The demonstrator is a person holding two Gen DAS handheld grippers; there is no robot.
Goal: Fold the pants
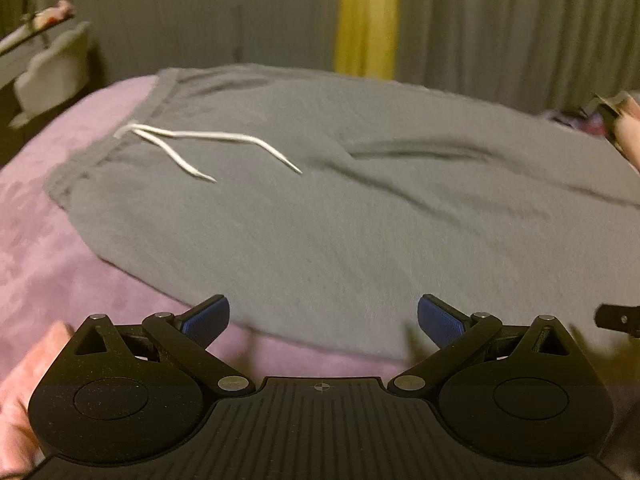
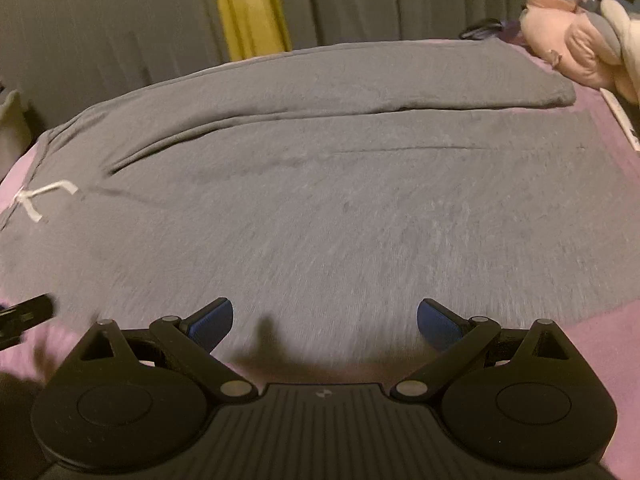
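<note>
left gripper point(image 1: 323, 322): your fingers are spread wide, blue pads point(image 1: 208, 320) facing each other, nothing between them. It hovers at the near edge of the pants, not touching the cloth.
right gripper point(image 2: 325, 325): same for you here, fingers spread wide and empty, above the near edge of the lower leg. Its shadow falls on the cloth and blanket just in front of it.
pants point(image 1: 320, 208): grey sweatpants, laid out flat across the bed, waistband to your left, legs running to your right. Both legs lie side by side, the far one overlapping the near one along a long crease. Cuffs end near the right side of the bed in the right wrist view.
drawstring point(image 1: 208, 146): white, two loose ends lying on the front of the pants just below the waistband.
blanket point(image 1: 48, 248): pink-purple, under the pants, showing at the left and along the near edge.
plush toy point(image 2: 576, 48): pink and grey, at the far right corner of the bed, just beyond the cuffs.
curtain point(image 1: 520, 20): grey, behind the bed, with a yellow strip point(image 1: 368, 16) in it.
image quality: both views motion-blurred.
</note>
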